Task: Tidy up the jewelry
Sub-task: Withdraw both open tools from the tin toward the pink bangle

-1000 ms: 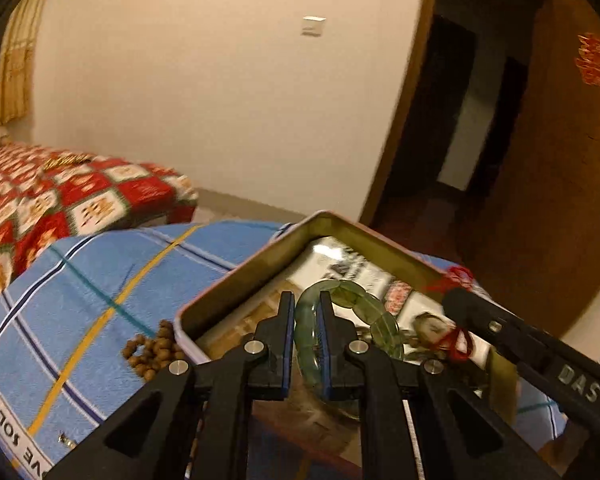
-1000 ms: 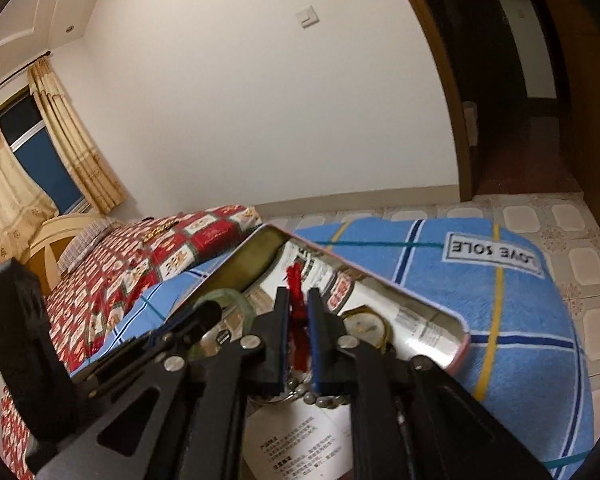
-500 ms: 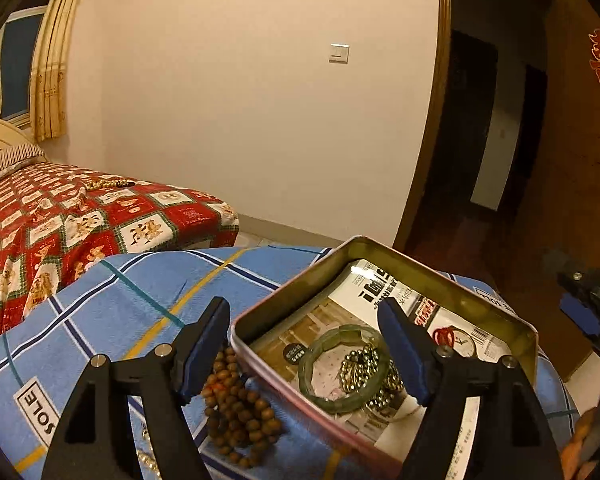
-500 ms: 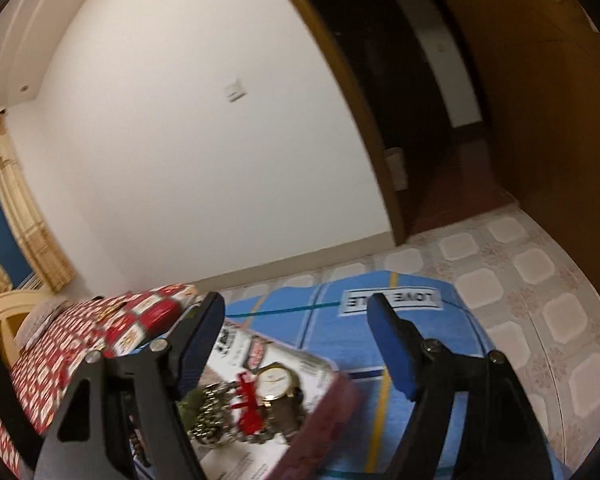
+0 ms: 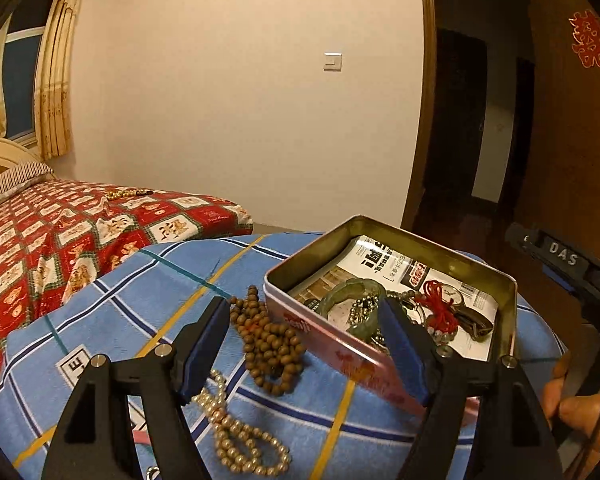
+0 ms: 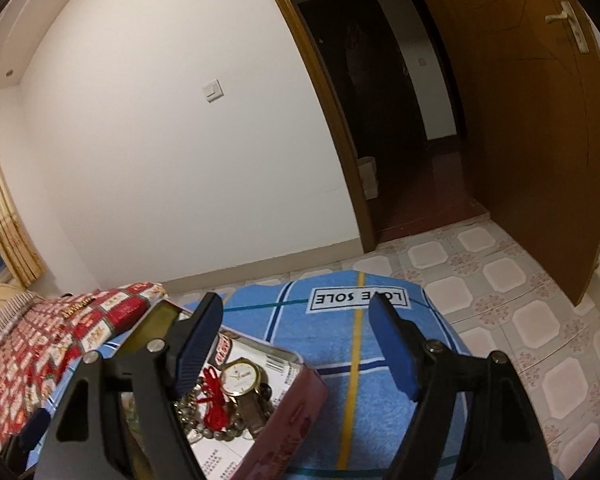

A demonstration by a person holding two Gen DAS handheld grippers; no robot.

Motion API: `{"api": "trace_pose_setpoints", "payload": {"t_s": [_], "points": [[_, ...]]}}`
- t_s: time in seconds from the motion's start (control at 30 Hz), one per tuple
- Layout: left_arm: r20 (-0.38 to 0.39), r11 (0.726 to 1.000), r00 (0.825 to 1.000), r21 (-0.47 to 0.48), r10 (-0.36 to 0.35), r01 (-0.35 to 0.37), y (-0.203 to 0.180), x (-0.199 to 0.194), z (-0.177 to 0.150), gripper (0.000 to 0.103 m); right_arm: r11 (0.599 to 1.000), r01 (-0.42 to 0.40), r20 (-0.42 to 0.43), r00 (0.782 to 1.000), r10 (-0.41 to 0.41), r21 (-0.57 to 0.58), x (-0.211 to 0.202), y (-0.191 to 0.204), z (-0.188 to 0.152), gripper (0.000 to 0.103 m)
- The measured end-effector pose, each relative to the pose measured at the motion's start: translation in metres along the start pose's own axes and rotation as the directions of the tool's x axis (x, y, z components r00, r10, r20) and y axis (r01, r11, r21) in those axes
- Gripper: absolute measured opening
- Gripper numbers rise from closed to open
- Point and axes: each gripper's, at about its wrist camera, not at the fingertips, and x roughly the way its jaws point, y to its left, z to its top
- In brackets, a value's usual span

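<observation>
Blue blanket (image 6: 340,360) reads "LOVE SOLE"; left gripper (image 5: 304,344) and right gripper (image 6: 296,344) jaws wide apart, empty.

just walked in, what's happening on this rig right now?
A person holds a tool in each hand, sorting jewelry into a metal tin on a blue blanket. Both the left tool and right tool are open and empty. A green bangle and watch lie in the tin; wooden beads and a pearl strand remain outside.
</observation>
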Motion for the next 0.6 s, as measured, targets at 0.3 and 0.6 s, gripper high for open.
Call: {"api": "trace_pose_setpoints", "payload": {"t_s": [0.3, 0.6], "points": [[0.005, 1.0, 1.0, 0.02, 0.011, -0.012, 0.01, -0.013, -0.005, 0.076, 0.998, 0.048, -0.022, 0.999, -0.047, 0.033, -0.016, 0.004, -0.017, 0.078], [0.011, 0.999, 1.0, 0.046, 0.02, -0.021, 0.011, -0.028, -0.015, 0.076, 0.998, 0.028, -0.016, 0.999, -0.029, -0.05, -0.039, 0.025, -0.034, 0.078]]}}
